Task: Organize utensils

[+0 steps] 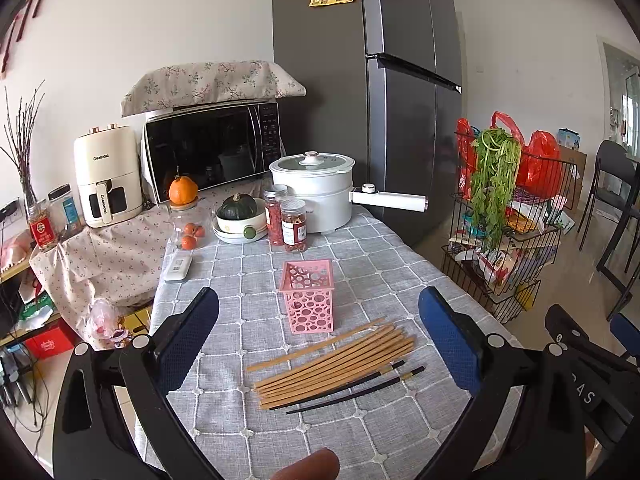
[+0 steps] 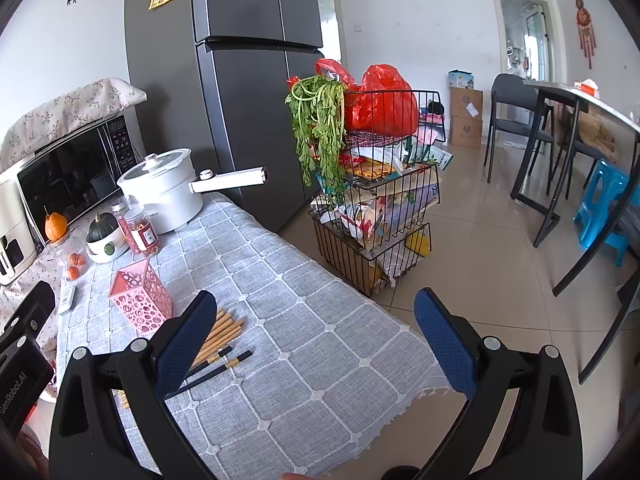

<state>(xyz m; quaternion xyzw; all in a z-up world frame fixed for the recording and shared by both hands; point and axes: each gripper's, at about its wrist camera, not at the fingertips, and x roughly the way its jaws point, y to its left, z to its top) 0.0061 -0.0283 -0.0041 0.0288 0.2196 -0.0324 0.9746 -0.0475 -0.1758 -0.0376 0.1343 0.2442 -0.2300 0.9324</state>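
A pink perforated utensil holder (image 1: 309, 294) stands upright on the grey checked tablecloth (image 1: 360, 264). Just in front of it lie several wooden chopsticks (image 1: 336, 362) in a loose bundle, with two black chopsticks (image 1: 356, 390) beside them. My left gripper (image 1: 318, 320) is open and empty, hovering above the chopsticks and holder. My right gripper (image 2: 316, 322) is open and empty, above the table's right edge; the holder (image 2: 140, 296), wooden chopsticks (image 2: 224, 330) and black chopsticks (image 2: 218, 368) lie by its left finger, which partly hides them. The right gripper's body shows at the right in the left wrist view.
At the table's back stand a white electric pot (image 1: 316, 192) with a long handle, two red jars (image 1: 286, 220), a bowl with a green squash (image 1: 238, 216), a microwave (image 1: 212, 152) and an air fryer (image 1: 108, 176). A white remote (image 1: 178, 266) lies left. A wire rack (image 2: 376, 200) stands right.
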